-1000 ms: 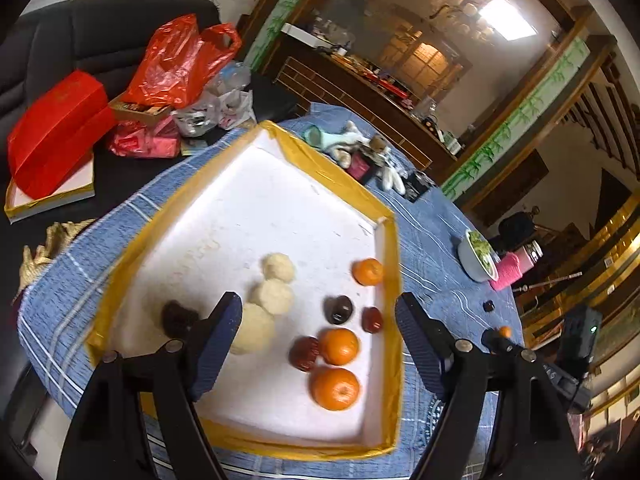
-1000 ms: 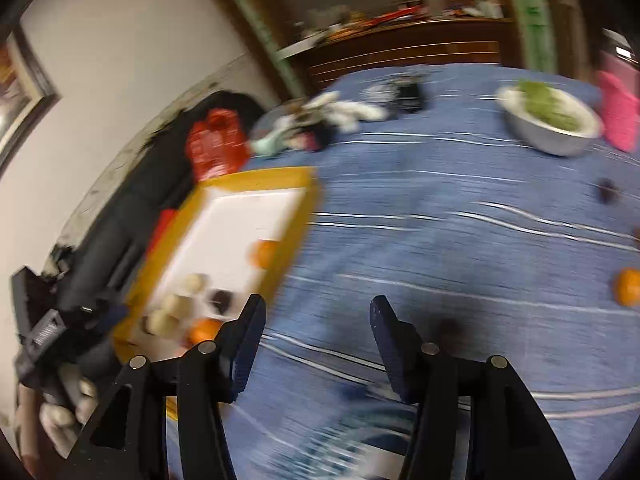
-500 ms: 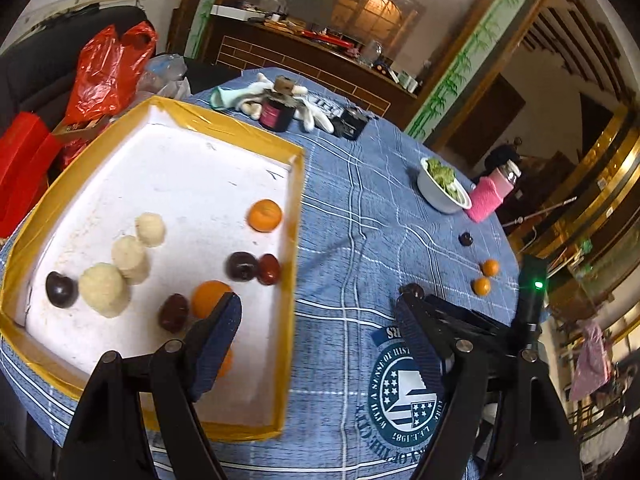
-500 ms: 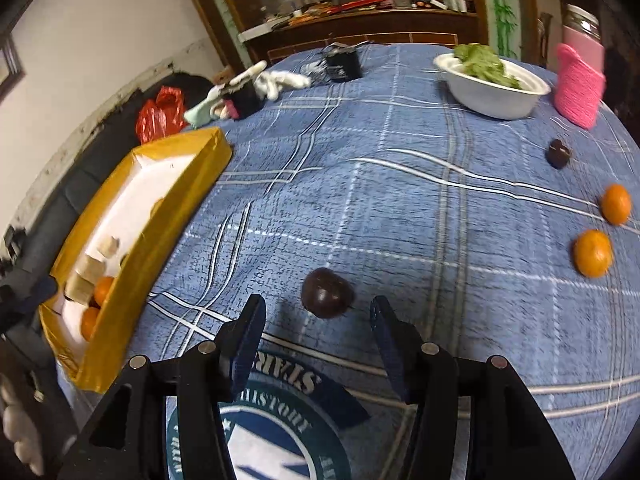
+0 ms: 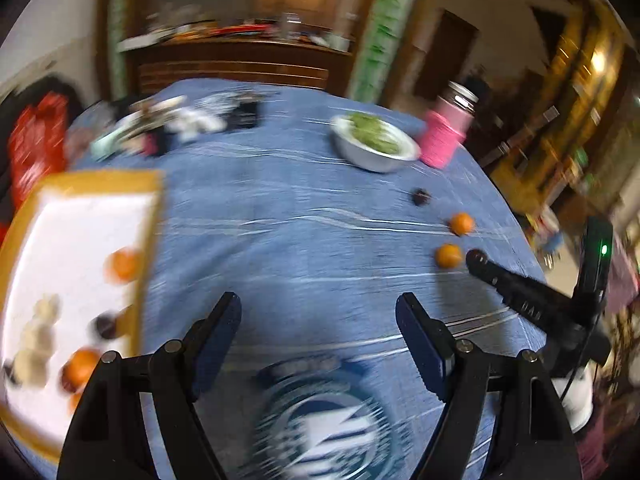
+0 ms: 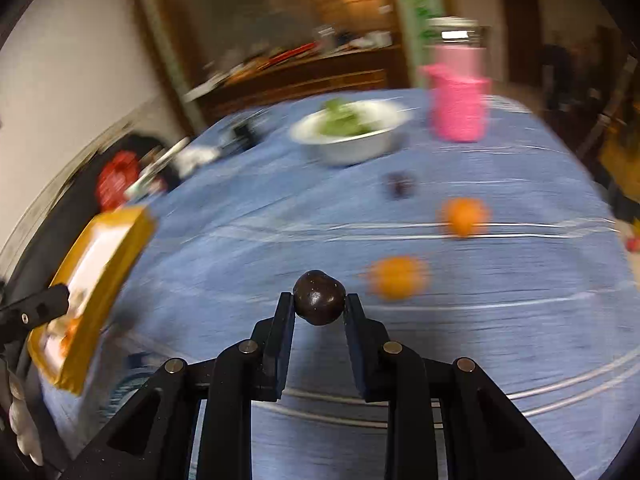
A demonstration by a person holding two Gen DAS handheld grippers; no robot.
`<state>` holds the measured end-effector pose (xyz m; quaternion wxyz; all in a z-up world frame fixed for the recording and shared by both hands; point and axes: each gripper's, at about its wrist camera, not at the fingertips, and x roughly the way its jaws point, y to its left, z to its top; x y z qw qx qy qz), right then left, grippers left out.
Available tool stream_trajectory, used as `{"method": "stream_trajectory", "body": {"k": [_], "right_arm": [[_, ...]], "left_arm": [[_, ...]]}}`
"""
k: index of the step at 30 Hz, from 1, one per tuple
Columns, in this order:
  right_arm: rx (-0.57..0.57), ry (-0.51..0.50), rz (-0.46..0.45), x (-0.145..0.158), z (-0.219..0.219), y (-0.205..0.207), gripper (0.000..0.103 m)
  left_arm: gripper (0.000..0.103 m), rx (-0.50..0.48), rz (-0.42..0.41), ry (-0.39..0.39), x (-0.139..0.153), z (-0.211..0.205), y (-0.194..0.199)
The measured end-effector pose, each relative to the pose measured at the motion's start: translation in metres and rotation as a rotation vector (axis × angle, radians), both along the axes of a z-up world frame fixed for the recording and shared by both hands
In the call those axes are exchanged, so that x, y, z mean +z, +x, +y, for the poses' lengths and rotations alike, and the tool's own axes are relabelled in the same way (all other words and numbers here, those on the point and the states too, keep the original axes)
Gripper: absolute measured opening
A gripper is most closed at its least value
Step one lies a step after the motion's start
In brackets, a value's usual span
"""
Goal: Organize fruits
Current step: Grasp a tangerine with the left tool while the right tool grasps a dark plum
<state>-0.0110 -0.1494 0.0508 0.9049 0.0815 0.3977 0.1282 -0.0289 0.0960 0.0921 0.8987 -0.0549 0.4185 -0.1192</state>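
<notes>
Because the yellow-rimmed white sorting tray (image 6: pixel 86 280) sits at the desk's left edge, the right tool (image 6: pixel 319 308) pinches the round dark-brown fruit (image 6: pixel 319 297) above the blue cloth for transfer, while the left tool (image 5: pixel 319 312) hangs spread, empty.

Bare blue tablecloth (image 6: pixel 256 248) lies open between the yellow-rimmed tray (image 6: pixel 116 256) and 2 oranges (image 6: pixel 398 278); bowl (image 6: pixel 348 132) and pink bottle (image 6: pixel 460 108) block the far edge.
</notes>
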Motion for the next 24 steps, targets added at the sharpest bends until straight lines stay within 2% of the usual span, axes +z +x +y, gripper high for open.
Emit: {"method": "stream_trajectory", "body": {"k": [3,7,11,14,16,17,18,19,20,21,24], "right_arm": [[-0.117,0.063,0.009,-0.006,-0.061,0.0,0.027],[-0.19,0.18,0.032,-0.014,-0.099,-0.002,0.027],[-0.194,0.231,0.007,-0.008,-0.107,-0.002,0.029],[-0.187,0.243,0.021,-0.008,-0.104,-0.003,0.029],[-0.18,0.251,0.029,-0.009,-0.105,-0.002,0.029],[-0.177,0.255,0.027,-0.009,-0.106,-0.005,0.029],[-0.174,0.255,0.026,-0.009,-0.105,-0.005,0.029],[-0.173,0.253,0.025,-0.008,-0.106,-0.005,0.029],[-0.173,0.251,0.023,-0.009,-0.106,-0.006,0.029],[-0.173,0.247,0.021,-0.008,-0.105,-0.006,0.029],[-0.181,0.224,0.025,-0.012,-0.103,-0.002,0.029]], "left_arm": [[0.078,-0.124,0.003,0.022,-0.011,-0.053,0.023],[0.078,-0.257,0.045,0.064,-0.042,-0.129,0.061],[0.078,-0.29,0.053,0.096,-0.063,-0.168,0.086],[0.078,-0.308,0.021,0.167,-0.074,-0.191,0.097],[0.078,-0.319,0.007,0.249,-0.084,-0.202,0.097],[0.071,-0.324,0.01,0.264,-0.088,-0.203,0.097],[0.059,-0.331,0.017,0.268,-0.093,-0.204,0.096],[0.048,-0.336,0.013,0.242,-0.092,-0.201,0.094],[0.031,-0.336,0.016,0.237,-0.091,-0.199,0.092],[0.032,-0.32,0.017,0.248,-0.088,-0.196,0.09],[0.032,-0.305,0.004,0.203,-0.079,-0.181,0.079]]}}
